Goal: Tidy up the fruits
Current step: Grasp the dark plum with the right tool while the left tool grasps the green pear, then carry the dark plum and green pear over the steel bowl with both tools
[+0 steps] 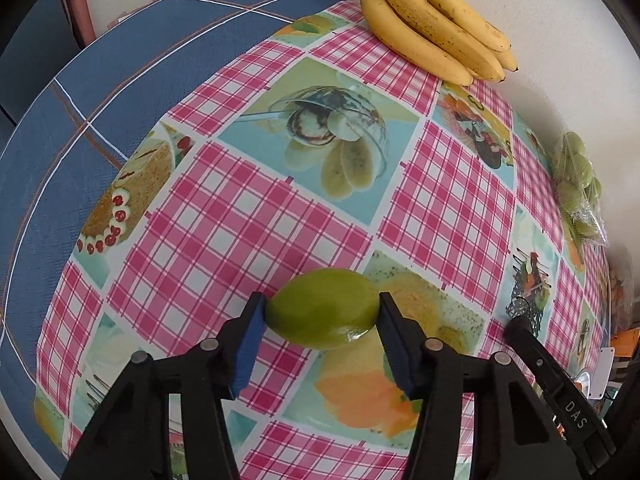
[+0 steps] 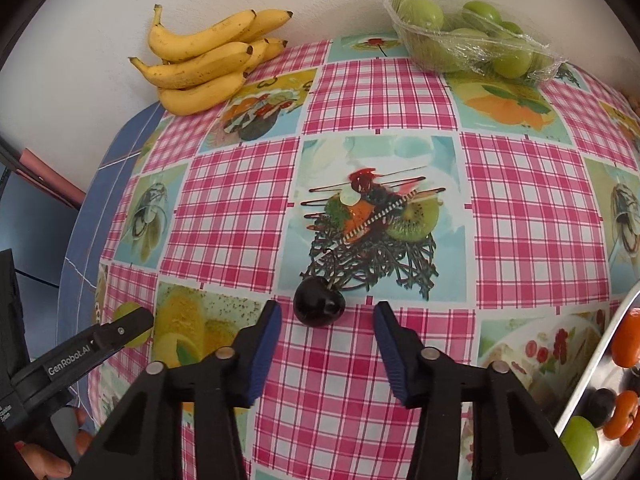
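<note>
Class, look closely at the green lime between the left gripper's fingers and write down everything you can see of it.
The lime is an oval fruit, yellow-green, with a smooth, slightly glossy skin and a bright highlight low on its right. It lies on its side on the checked tablecloth, long axis running across between the fingers of the left gripper. Both blue pads meet its ends, so it looks gripped. In the right wrist view only a sliver shows behind that gripper.

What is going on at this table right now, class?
A person is sorting fruit with two hand-held grippers. The left gripper has its pads against a lime on the tablecloth. The right gripper stands open around a dark cherry, not yet touching it. Bananas and packed green fruit lie by the wall; a tray at the right already holds some fruit.
</note>
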Demonstrator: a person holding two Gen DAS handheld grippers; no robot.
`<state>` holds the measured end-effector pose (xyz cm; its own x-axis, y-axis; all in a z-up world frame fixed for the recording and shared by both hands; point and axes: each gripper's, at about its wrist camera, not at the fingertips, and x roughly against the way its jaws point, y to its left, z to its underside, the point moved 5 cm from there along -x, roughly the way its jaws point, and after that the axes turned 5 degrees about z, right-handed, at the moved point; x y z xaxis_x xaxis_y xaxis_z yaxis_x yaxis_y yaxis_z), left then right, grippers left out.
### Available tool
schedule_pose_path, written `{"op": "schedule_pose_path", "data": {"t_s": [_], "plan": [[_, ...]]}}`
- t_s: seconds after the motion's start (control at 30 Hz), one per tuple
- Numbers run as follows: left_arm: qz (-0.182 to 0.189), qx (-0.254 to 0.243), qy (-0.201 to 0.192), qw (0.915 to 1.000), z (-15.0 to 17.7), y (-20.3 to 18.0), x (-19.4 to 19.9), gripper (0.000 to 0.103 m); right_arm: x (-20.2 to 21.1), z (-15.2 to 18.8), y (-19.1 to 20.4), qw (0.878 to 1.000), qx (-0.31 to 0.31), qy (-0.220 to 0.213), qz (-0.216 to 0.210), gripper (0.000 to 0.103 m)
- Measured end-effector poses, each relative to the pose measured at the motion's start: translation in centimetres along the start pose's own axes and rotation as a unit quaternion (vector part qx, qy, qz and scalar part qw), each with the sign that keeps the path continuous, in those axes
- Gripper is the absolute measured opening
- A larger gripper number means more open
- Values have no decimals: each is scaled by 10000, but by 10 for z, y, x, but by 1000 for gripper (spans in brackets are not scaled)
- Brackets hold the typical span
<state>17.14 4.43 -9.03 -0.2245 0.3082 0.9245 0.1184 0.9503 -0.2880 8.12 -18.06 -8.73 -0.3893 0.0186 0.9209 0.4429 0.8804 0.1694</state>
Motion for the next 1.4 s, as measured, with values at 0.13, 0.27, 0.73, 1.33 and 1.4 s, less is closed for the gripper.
{"op": "schedule_pose_path", "data": {"t_s": [0.13,0.27,0.73,1.33,1.4], "plan": [[-14,-9,-44,10000,-2,0,-2,57,-1,-1,1,10000,-6,-30,-17,43],[-28,-27,-65,10000,-5,-1,-3,57,-3,-3,2,10000,-21,-50,-14,38],[94,-130,-114,9998,-3,-11,-1,56,2,-4,2,9999,6,-111,-130,29],[198,-897,-501,9945,5,-67,35,56,42,8,-5,9997,-125,-129,-136,29],[228,-953,-524,9938,7,-72,39,56,47,10,-6,9998,-109,-137,-55,29]]}}
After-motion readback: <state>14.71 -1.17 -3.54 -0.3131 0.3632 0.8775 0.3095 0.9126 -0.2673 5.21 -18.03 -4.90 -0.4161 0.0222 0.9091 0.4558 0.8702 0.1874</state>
